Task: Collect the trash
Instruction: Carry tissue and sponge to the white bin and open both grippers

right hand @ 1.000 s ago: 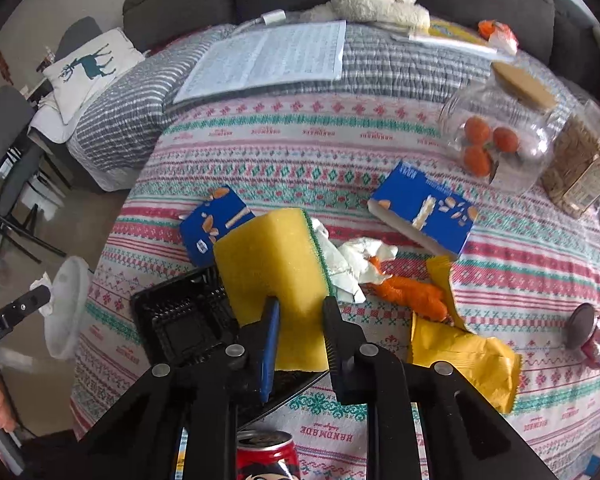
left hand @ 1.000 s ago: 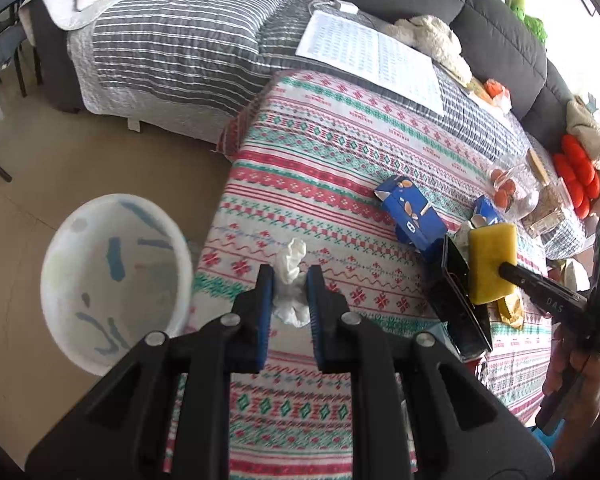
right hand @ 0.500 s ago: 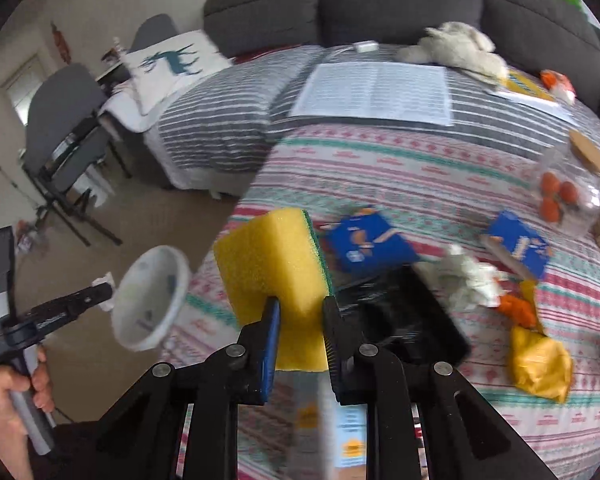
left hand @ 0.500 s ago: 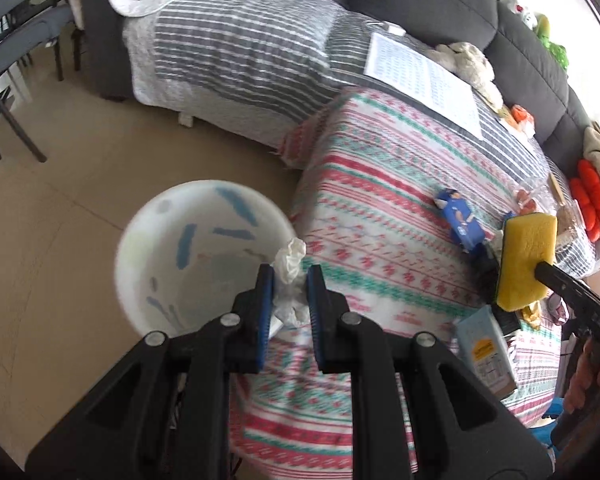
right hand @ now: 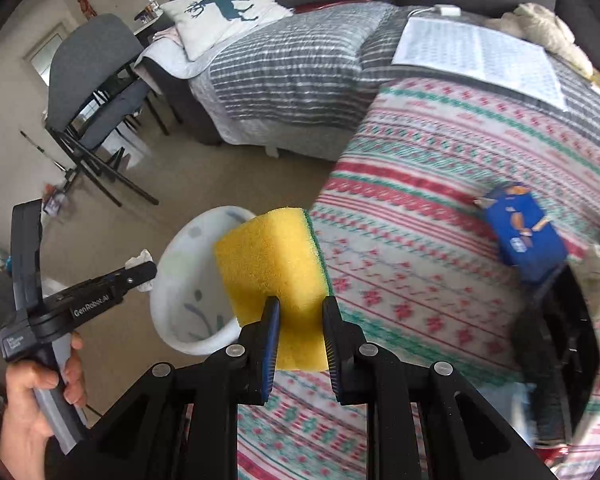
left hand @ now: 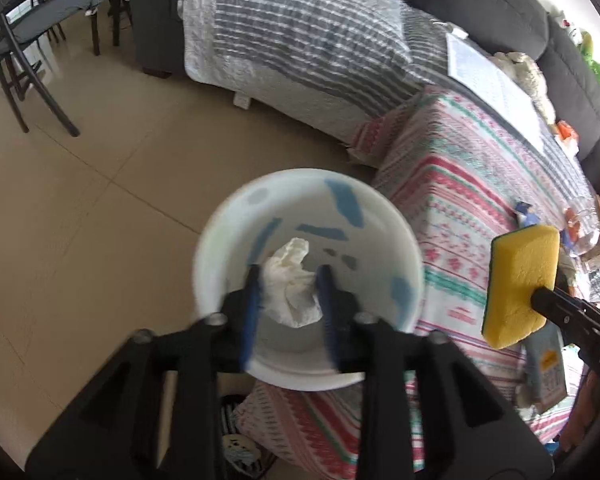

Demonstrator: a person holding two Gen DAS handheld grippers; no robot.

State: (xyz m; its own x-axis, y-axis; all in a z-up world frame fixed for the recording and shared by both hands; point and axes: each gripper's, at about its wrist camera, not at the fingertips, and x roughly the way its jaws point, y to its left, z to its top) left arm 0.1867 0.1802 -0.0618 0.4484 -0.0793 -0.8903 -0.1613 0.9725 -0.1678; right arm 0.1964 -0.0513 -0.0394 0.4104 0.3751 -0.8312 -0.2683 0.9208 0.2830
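Beside the table's near left corner, on the tan floor, stands a white bin (left hand: 220, 240) with blue marks inside. The left gripper (left hand: 288, 276) hangs right over its open top, and its fingers are spread wide with a crumpled white tissue (left hand: 292, 292) sitting loose between them. The right gripper (right hand: 298, 312) has its fingers pressed on a yellow sponge (right hand: 272, 264) with a green side, held up in the air to the right of the bin, over the edge of the striped tablecloth (right hand: 420, 280). Far right on the cloth lie a blue carton (right hand: 524, 232) and a black tray (right hand: 560, 336), both blurry. Farther off are a grey sofa with a striped blanket (left hand: 312, 40), a printed sheet (right hand: 480, 56), a deer pillow (right hand: 220, 12) and dark chairs (left hand: 24, 32). Nothing blocks the bin's mouth.

Half a second ago the left fingers were tight on the tissue at the bin's right edge; now they have opened and sit over its middle. The sponge has moved closer to the bin.
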